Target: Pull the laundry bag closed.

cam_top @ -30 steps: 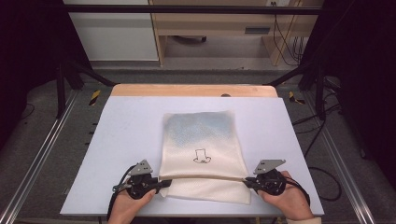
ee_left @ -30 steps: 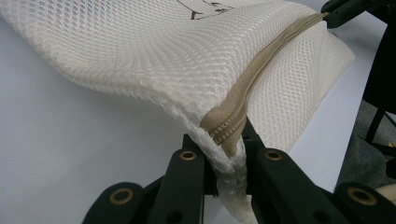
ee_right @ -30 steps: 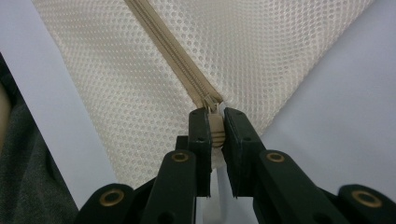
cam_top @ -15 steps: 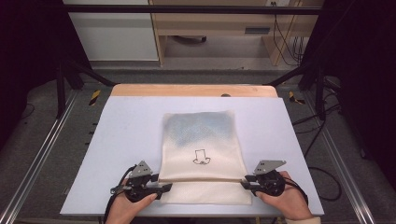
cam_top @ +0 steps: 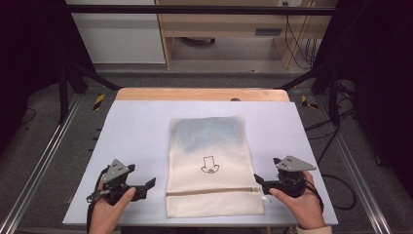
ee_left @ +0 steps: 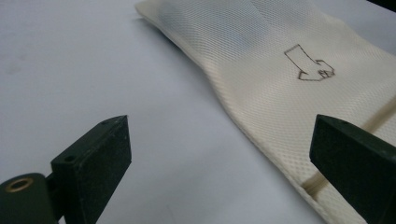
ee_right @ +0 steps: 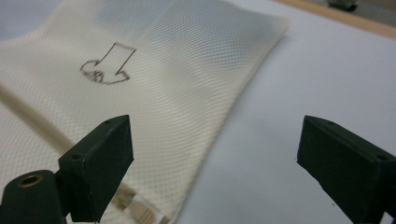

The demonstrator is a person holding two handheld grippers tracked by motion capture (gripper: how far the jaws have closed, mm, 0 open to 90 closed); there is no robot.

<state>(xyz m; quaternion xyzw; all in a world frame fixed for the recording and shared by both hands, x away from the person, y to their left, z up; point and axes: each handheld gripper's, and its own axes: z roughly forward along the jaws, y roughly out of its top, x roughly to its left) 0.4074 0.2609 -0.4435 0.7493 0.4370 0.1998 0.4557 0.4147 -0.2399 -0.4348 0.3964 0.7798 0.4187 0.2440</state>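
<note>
A cream mesh bag (cam_top: 209, 146) lies flat on the table, with a zipper (cam_top: 214, 191) across its near end, a small drawn mark (cam_top: 210, 165) and a bluish patch at its far end. My left gripper (cam_top: 150, 184) is open, a short way off the bag's left edge. My right gripper (cam_top: 258, 180) is open beside the right end of the zipper. Both pairs of jaws have just been opening, and nothing is between them. The left gripper view has the open left gripper (ee_left: 219, 135) facing the mesh bag (ee_left: 280, 84). The right gripper view has the open right gripper (ee_right: 215, 135) over the bag's edge (ee_right: 187, 93).
The pale blue-grey table (cam_top: 131, 126) has a wooden strip (cam_top: 195, 94) along its far edge. Metal rails (cam_top: 44, 161) run along both sides of it. Black frame legs and cables stand on the floor beyond.
Both grippers have opened and let go of the bag's near end, which now lies flat. The left gripper has drawn away to the left; the right has barely moved.
</note>
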